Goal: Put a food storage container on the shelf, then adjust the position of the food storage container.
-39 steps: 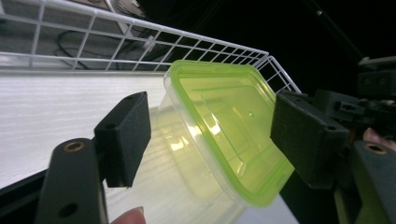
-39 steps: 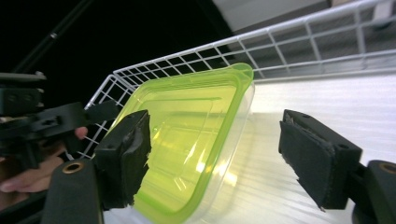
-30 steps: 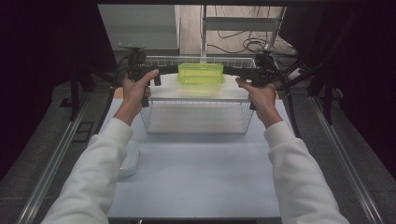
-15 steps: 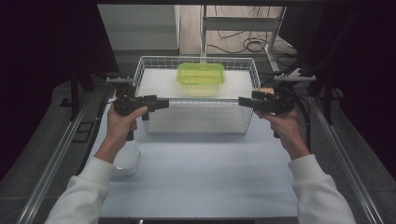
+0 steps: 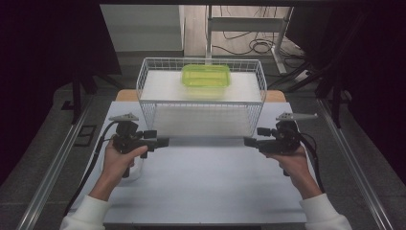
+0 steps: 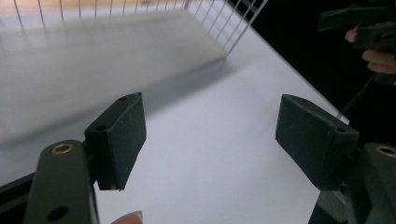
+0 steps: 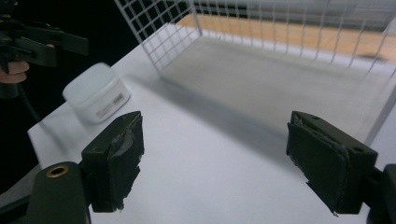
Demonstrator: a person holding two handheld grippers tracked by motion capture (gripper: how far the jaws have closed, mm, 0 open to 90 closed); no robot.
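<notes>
White tub [image 7: 97,99], small and lidded, sits at the near left of the tabletop [image 5: 206,191], just beside the person's left hand [image 5: 117,160] and half tucked under it from where I stand. Both hands are low over the near half of the white surface. The left tongs [image 5: 165,142] and right tongs [image 5: 247,141] point inward at each other, well apart. Both are released, jaws spread wide with nothing between them. Beyond them stands the white wire basket [image 5: 201,102], its front wall just past the tong tips, and at its far end lies a green container [image 5: 206,76]. My guess is the tub is the next thing to be handled, and the left tongs are the natural pick, being nearest. To do it well, I'd swing them back and tip them down over the tub, keep the jaws this wide until they straddle its shorter sides, then close squarely on the walls rather than the lid edge. The plastic looks light and slick, so it could skid or pop free under a crooked pinch.
</notes>
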